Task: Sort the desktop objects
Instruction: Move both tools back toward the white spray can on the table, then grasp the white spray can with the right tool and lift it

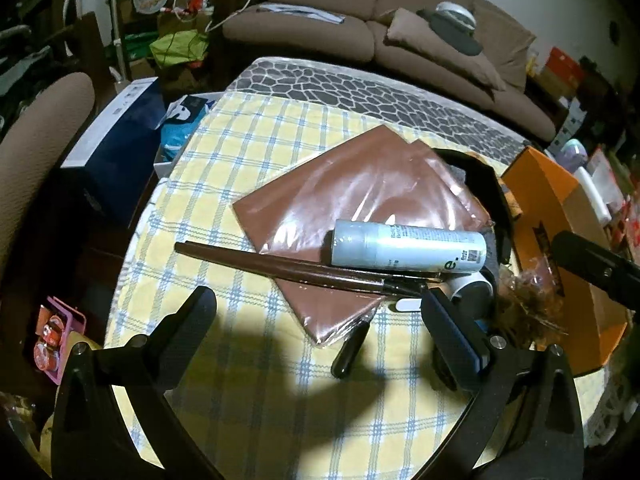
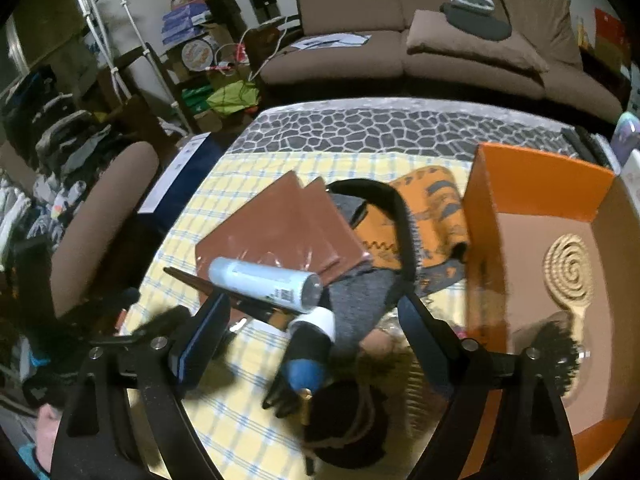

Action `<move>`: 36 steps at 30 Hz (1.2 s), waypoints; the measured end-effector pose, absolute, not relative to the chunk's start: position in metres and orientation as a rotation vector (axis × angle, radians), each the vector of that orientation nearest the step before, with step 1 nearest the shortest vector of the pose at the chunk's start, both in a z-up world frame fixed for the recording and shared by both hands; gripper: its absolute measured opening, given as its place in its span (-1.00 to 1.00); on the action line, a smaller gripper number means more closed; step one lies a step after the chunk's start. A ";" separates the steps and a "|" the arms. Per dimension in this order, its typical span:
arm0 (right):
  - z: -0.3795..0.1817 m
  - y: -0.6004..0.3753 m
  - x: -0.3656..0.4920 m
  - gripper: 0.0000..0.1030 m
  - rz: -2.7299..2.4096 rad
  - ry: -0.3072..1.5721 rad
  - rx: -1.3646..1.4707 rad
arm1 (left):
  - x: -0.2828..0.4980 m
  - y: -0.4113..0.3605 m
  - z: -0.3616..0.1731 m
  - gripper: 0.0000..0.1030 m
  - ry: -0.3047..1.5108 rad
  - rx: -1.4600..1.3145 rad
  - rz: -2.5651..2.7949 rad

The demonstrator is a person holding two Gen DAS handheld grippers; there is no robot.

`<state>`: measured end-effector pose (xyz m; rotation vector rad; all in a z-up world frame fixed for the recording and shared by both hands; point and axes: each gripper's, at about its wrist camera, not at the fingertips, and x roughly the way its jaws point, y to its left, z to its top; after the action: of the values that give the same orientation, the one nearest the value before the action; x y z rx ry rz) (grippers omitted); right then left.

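Pale blue spray can (image 1: pixel 408 250) lies on its side on top of two brown plastic-wrapped flat packets (image 1: pixel 352 208), which sit overlapped mid-worktop on the yellow checked cloth (image 1: pixel 248 152). A long brown brush (image 1: pixel 296 268) lies just in front of the can, touching it, its thin end sticking out over the cloth to the left. Below the can's labelled end we see a white-capped bottle (image 1: pixel 474 286) and a black handle (image 1: pixel 352 350) poking from under the packet corner. Black curved hairband (image 1: pixel 486 184) arcs behind the packets; in the right wrist view it rests over an orange patterned cloth (image 2: pixel 436 208) and a grey fabric (image 2: pixel 368 296).

Orange box (image 2: pixel 532 176) stands open at the right edge of the worktop, holding a beige spiral hairbrush (image 2: pixel 568 268) and a black bristle brush (image 2: pixel 556 352). Right wrist view also shows a dark bottle with a blue part (image 2: pixel 308 364) and a black round item with a cord (image 2: pixel 348 424) in front, blurred, so we can't tell more.

Our left gripper (image 1: pixel 320 312) is spread wide, nothing between its fingers, hovering over the cloth near the brush. Our right gripper (image 2: pixel 312 312) is also spread wide, above the can's end and white-capped bottle, pinching nothing.

Brown sofa (image 1: pixel 360 20) behind the worktop.
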<state>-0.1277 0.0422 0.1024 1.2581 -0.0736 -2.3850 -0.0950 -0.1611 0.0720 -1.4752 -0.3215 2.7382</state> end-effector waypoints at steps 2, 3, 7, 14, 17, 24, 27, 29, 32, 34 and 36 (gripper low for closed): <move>0.099 0.041 -0.131 0.70 -2.373 -0.112 1.271 | -0.099 -0.160 0.070 0.99 -0.330 -1.470 2.726; 0.097 0.041 -0.133 0.70 -2.369 -0.127 1.279 | -0.100 -0.159 0.069 0.99 -0.333 -1.465 2.720; 0.087 0.042 -0.140 0.69 -2.340 -0.195 1.305 | -0.104 -0.159 0.064 0.99 -0.378 -1.473 2.686; 0.068 0.043 -0.155 0.23 -2.300 -0.358 1.302 | -0.110 -0.177 0.041 0.99 -0.658 -1.551 2.537; 0.058 0.042 -0.162 0.20 -2.269 -0.435 1.320 | -0.111 -0.184 0.036 0.99 -0.716 -1.554 2.515; 0.044 0.035 -0.167 0.20 -2.243 -0.461 1.359 | -0.114 -0.202 0.041 0.99 -0.829 -1.435 2.529; 0.043 0.033 -0.166 0.20 -2.243 -0.454 1.355 | -0.120 -0.205 0.043 0.99 -0.831 -1.378 2.520; 0.044 0.034 -0.166 0.20 -2.243 -0.456 1.350 | -0.123 -0.205 0.045 0.99 -0.803 -1.345 2.532; 0.044 0.034 -0.166 0.20 -2.236 -0.462 1.351 | -0.133 -0.199 0.044 0.96 -0.749 -1.339 2.544; 0.042 0.033 -0.166 0.10 -2.227 -0.466 1.353 | -0.138 -0.196 0.040 0.96 -0.752 -1.347 2.517; 0.040 0.030 -0.167 -0.16 -2.214 -0.458 1.368 | -0.141 -0.191 0.036 0.90 -0.743 -1.354 2.499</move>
<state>-0.1673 0.0304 0.0400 1.3684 -0.4581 -2.2141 -0.1410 -0.1907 0.0365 -1.3540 -0.7433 2.4985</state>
